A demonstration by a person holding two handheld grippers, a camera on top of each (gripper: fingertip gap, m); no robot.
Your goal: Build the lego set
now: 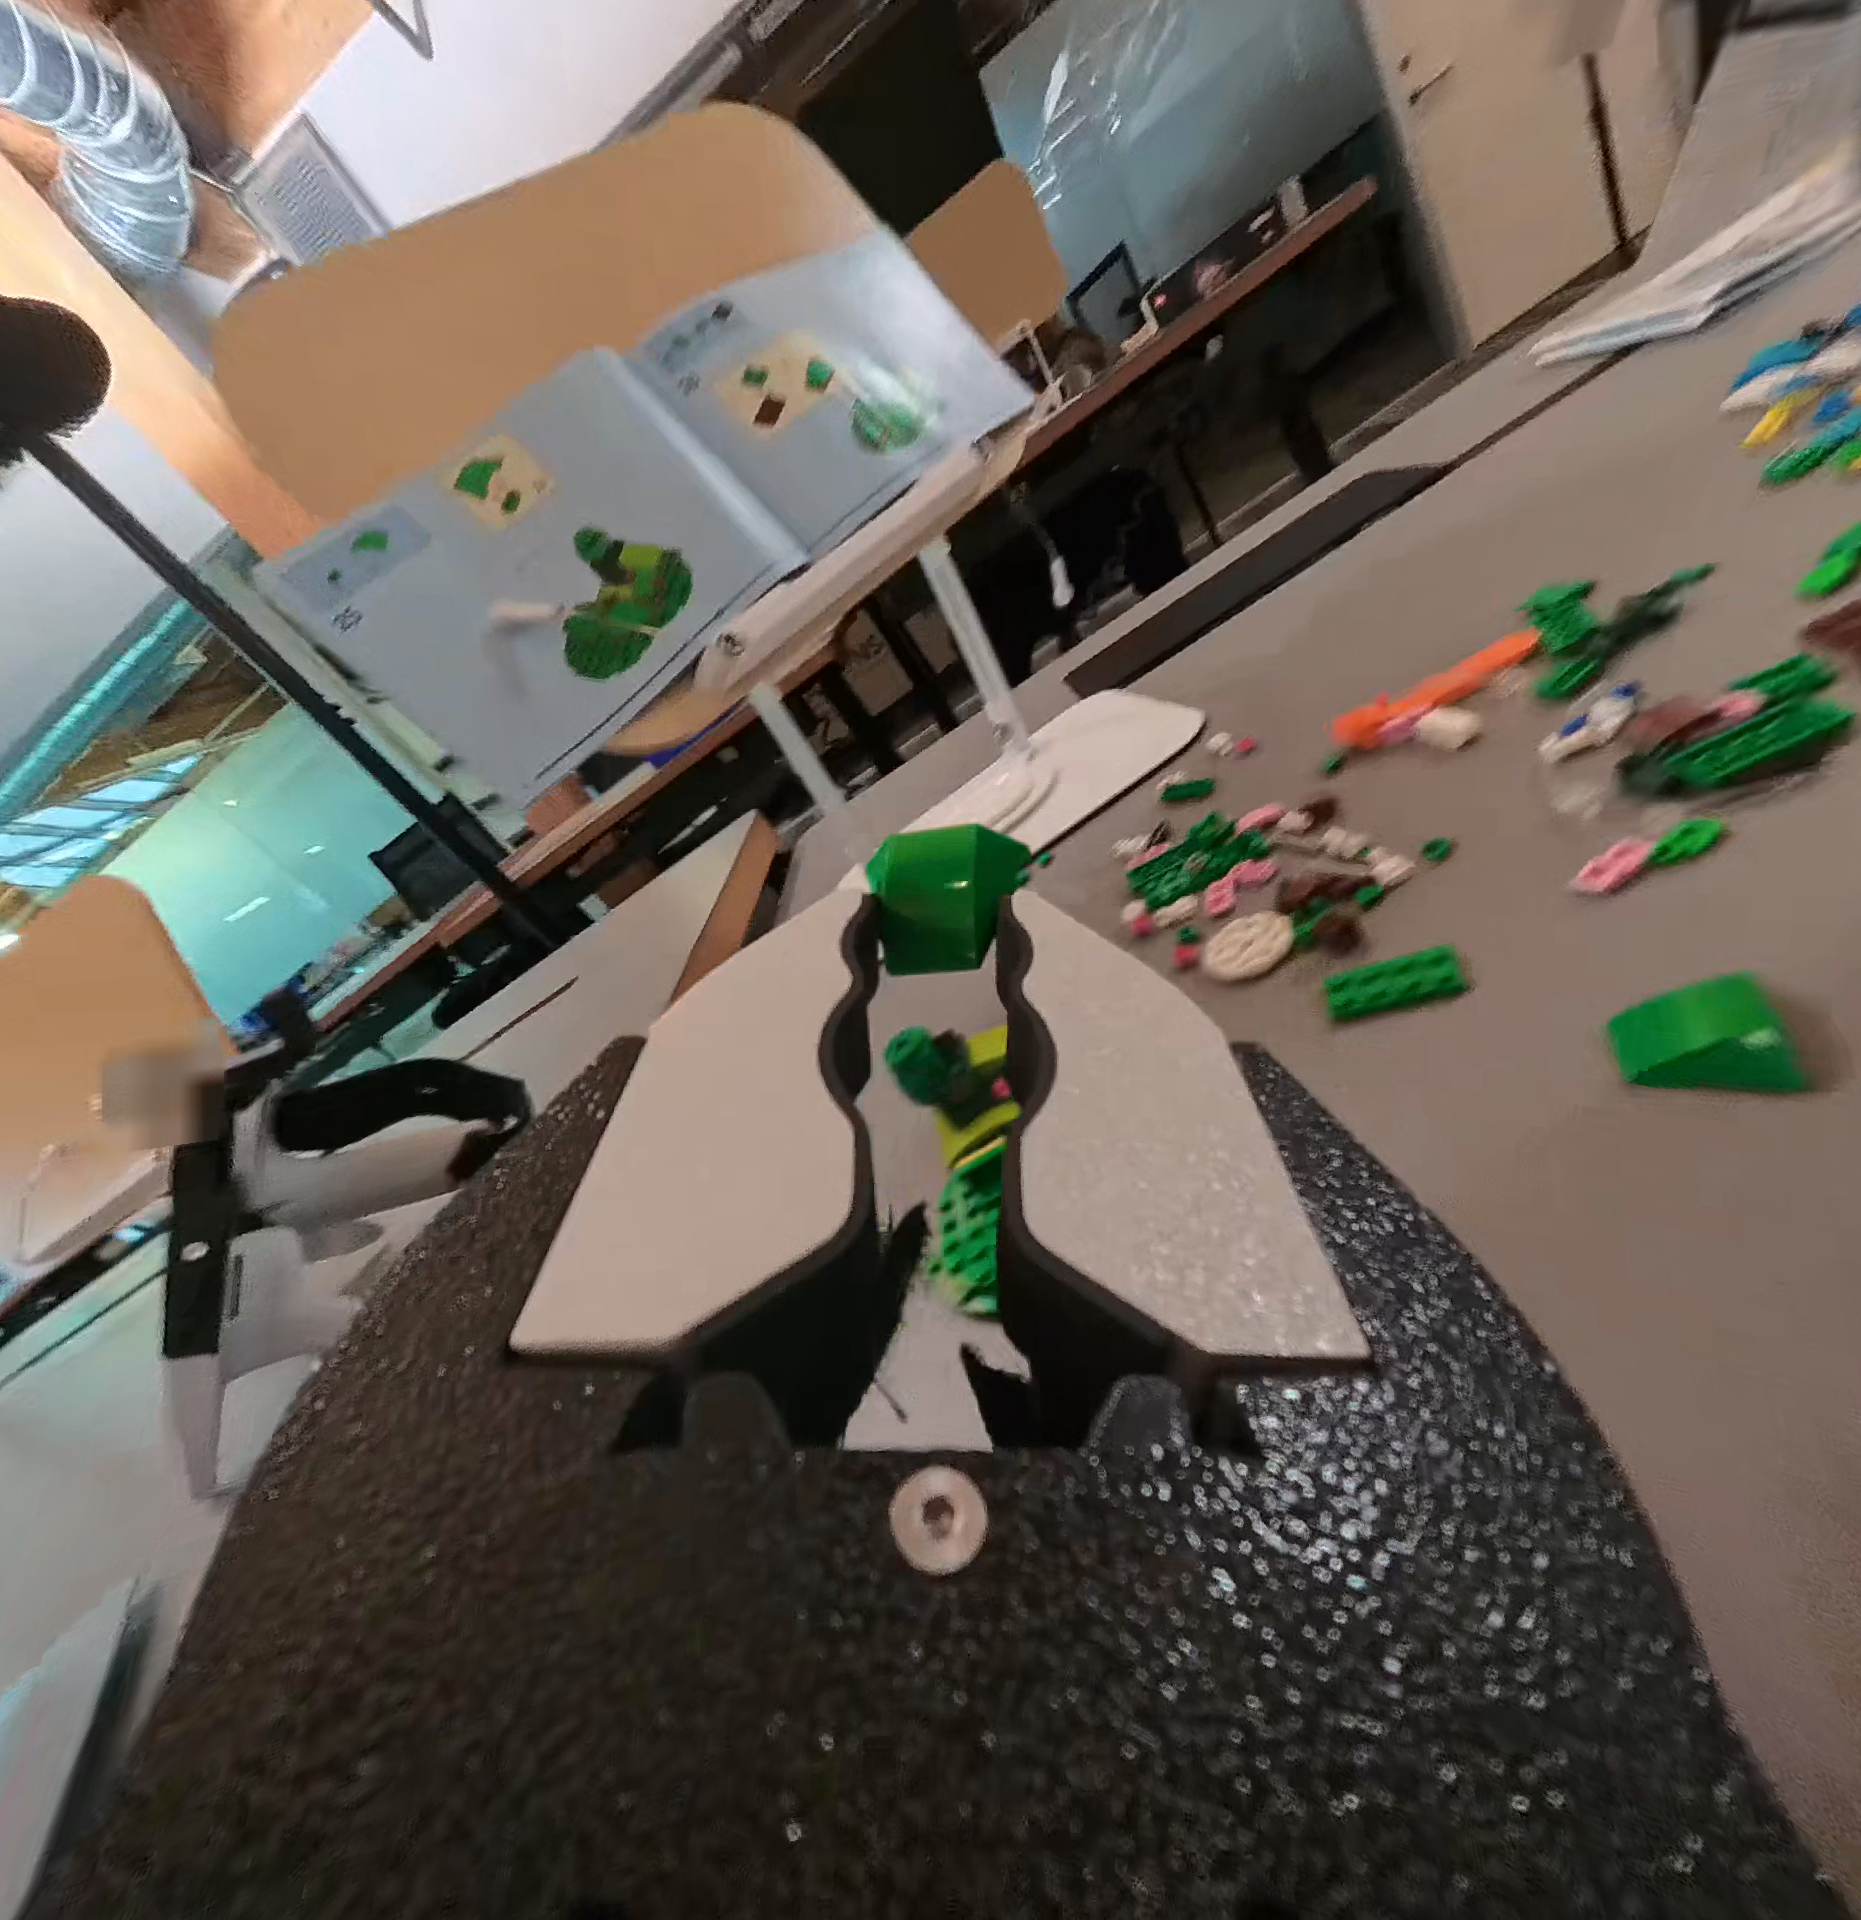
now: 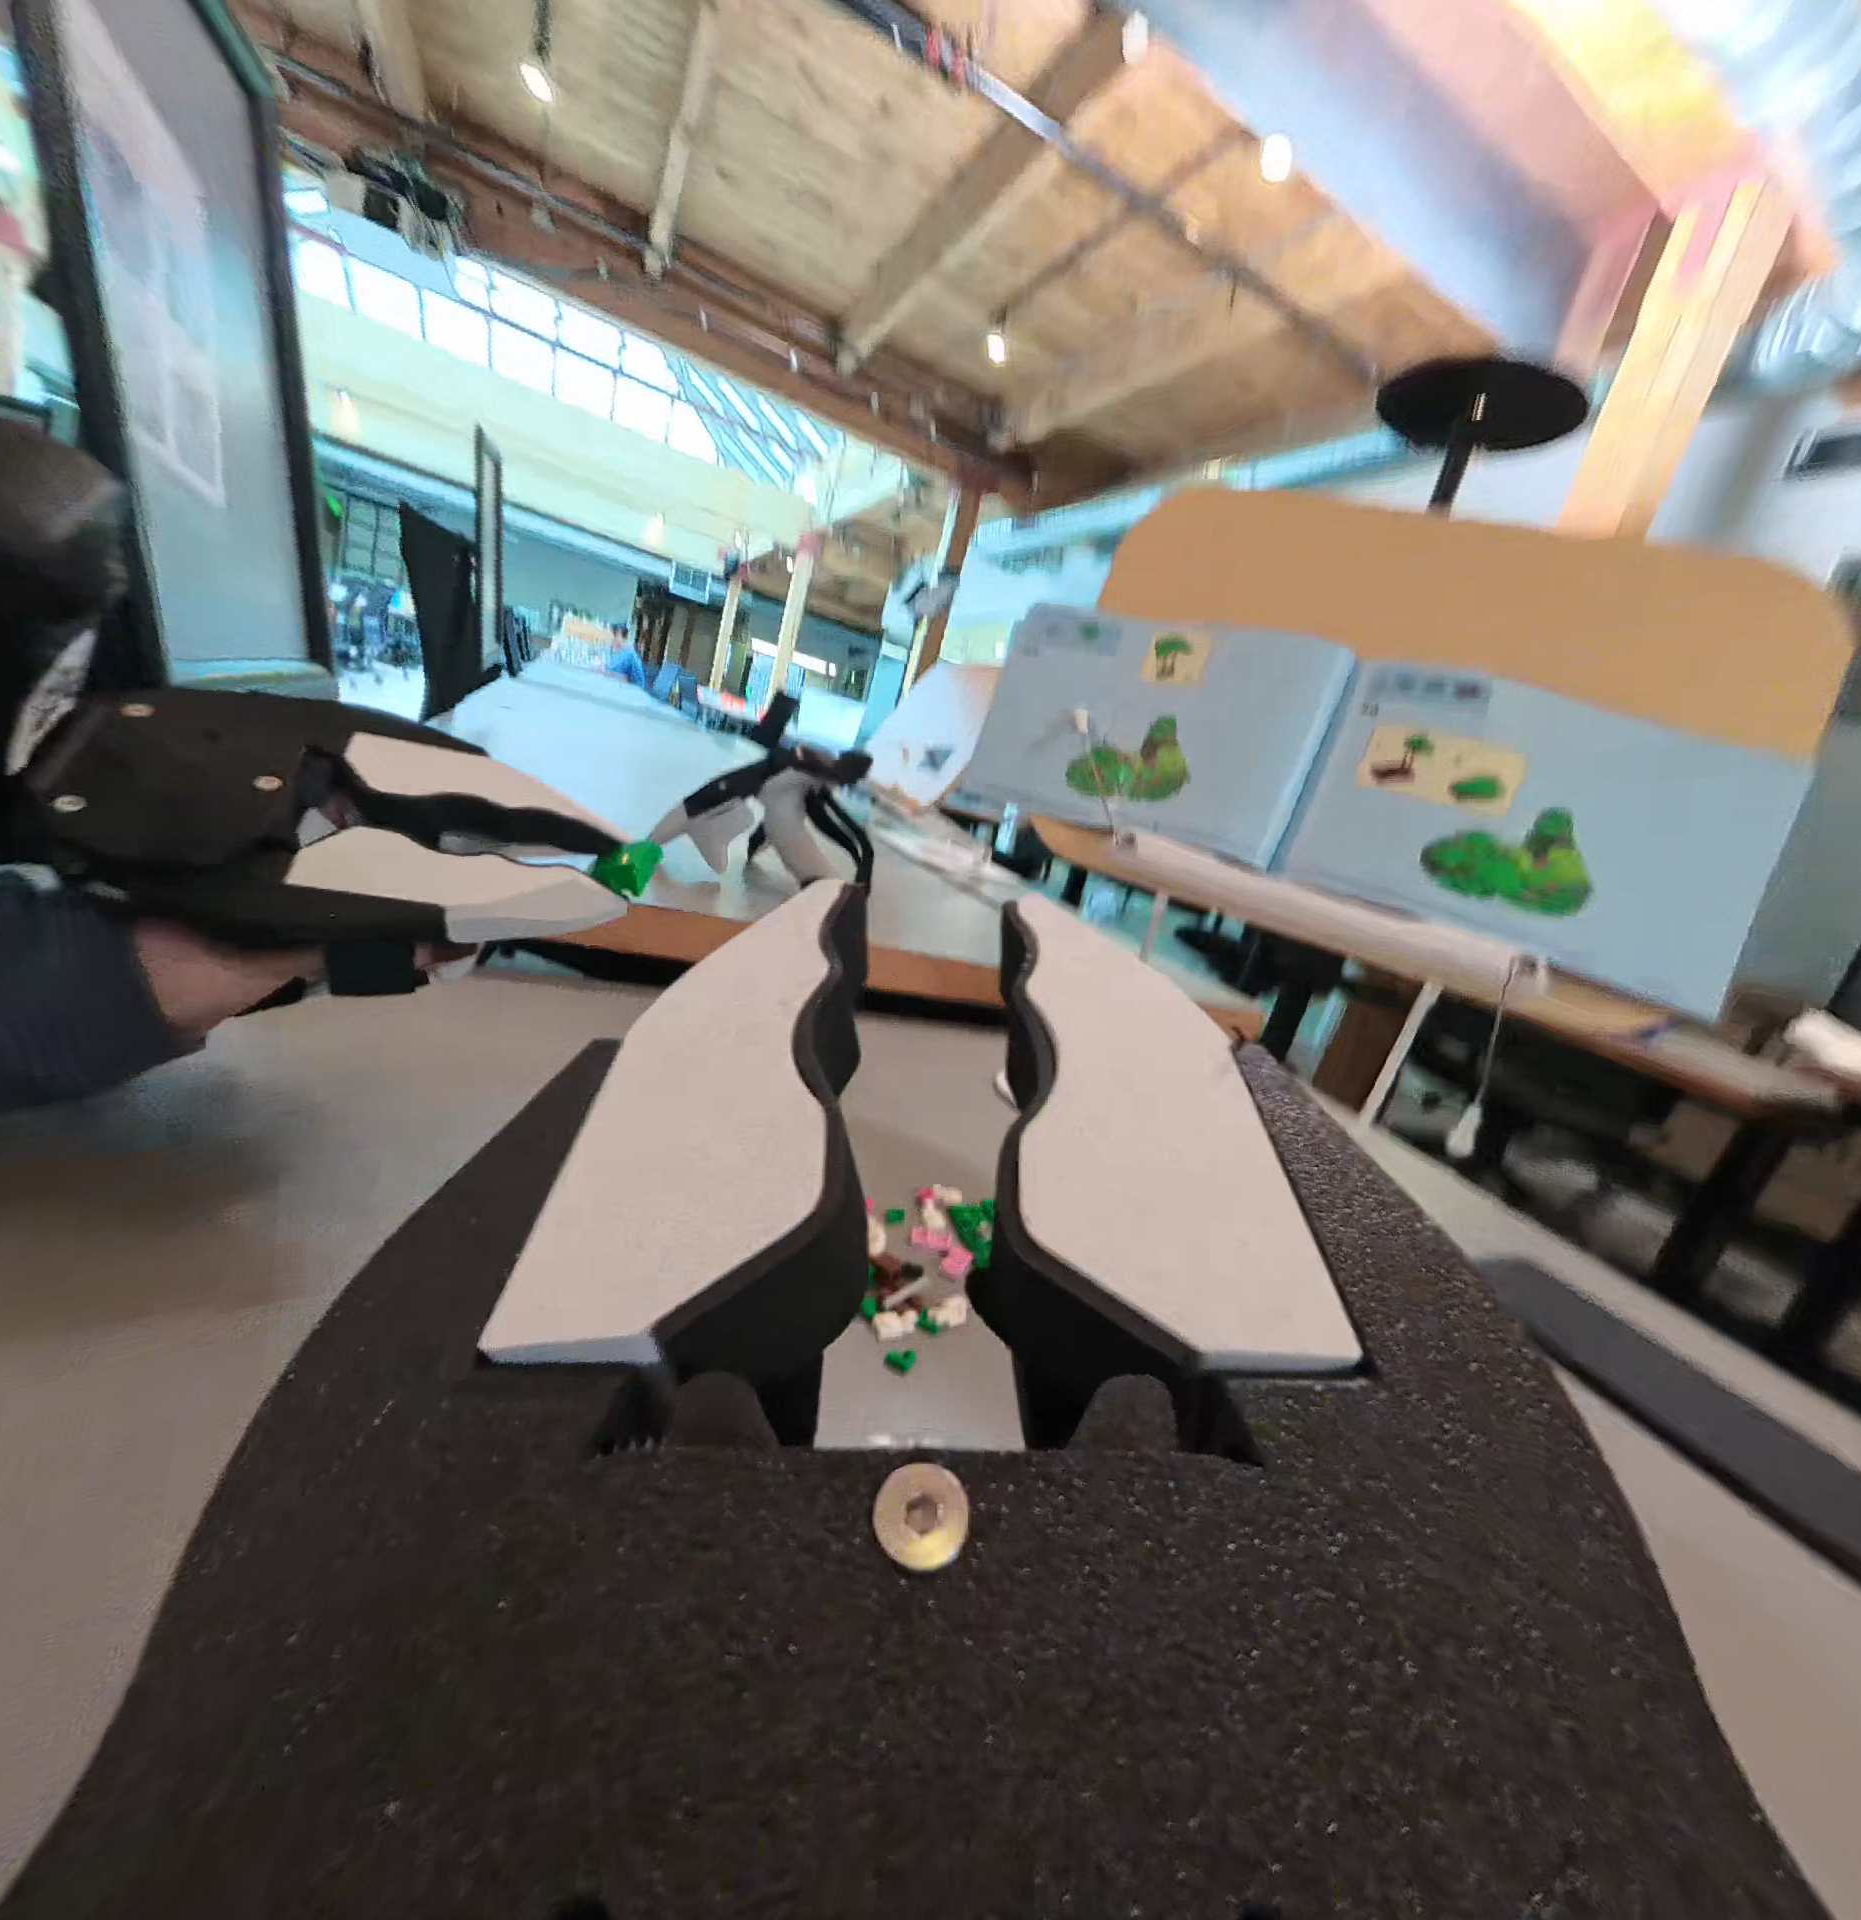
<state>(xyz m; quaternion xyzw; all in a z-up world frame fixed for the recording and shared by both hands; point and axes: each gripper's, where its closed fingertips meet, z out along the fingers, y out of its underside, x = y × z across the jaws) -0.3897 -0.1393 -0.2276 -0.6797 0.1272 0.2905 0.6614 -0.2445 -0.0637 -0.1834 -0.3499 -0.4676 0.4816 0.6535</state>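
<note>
Left gripper point(image 1: 941, 925): my own tool fills the near view, and its tips are pinched tight on a faceted green piece point(image 1: 941, 909), held up off the table so I can carry it to the model.
Table point(image 1: 1528, 1299): grey top, everything is spread out on it within reach.
Instruction booklet point(image 1: 635, 540): propped open on a white stand point(image 1: 1009, 748) at the far edge, facing me so I can check the step mid-build.
Right gripper point(image 2: 931, 914): fingers apart, nothing between them, hovering tilted up over the loose bits, I'd say waiting to help.
Partly built model point(image 1: 957, 1143): green and lime, glimpsed on the table through the gap in my left fingers, directly under the held piece, likely its target.
Loose pile point(image 1: 1248, 883): green, pink, white and brown parts, scattered to my right.
Green slope brick point(image 1: 1710, 1034): lies alone, nearer me than the pile.
</note>
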